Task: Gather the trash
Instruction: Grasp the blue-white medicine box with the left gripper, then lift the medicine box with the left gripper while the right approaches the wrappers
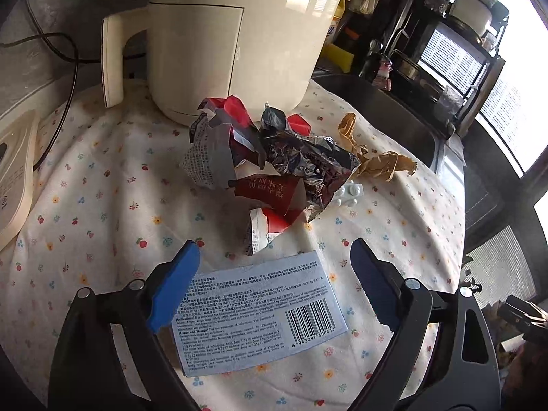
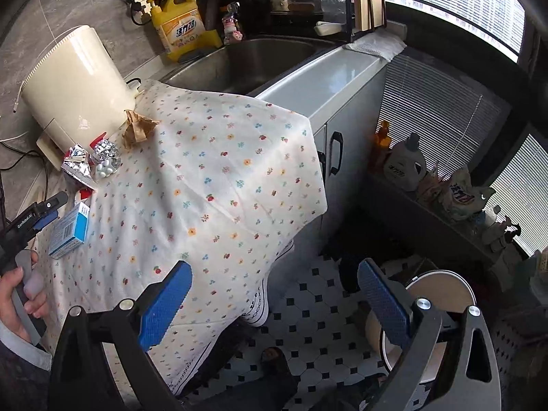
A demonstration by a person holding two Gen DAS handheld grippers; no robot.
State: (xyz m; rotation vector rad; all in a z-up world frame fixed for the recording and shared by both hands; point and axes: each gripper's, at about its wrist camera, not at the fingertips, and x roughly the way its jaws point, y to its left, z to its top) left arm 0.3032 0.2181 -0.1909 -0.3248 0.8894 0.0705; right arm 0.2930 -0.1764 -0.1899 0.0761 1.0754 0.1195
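A flat pale-blue medicine box point(image 1: 255, 311) with a barcode lies on the floral cloth point(image 1: 102, 188), between the wide-apart blue fingers of my left gripper point(image 1: 274, 257); the pads do not touch it. Beyond it sits a heap of crumpled red and foil wrappers point(image 1: 274, 164), a white pill blister point(image 1: 347, 193) and brown torn paper point(image 1: 376, 161). In the right wrist view the same box point(image 2: 70, 227) and wrappers point(image 2: 89, 161) lie at the left. My right gripper point(image 2: 274, 274) stands open and empty over the cloth's hanging edge, above the tiled floor.
A cream kettle point(image 1: 233, 34) stands just behind the trash, with a cable point(image 1: 68, 68) and a cream appliance point(image 1: 15, 174) at the left. A steel sink point(image 2: 246, 61) and yellow detergent bottle point(image 2: 178, 24) lie beyond. A round bin point(image 2: 435, 308) stands on the floor under the right gripper.
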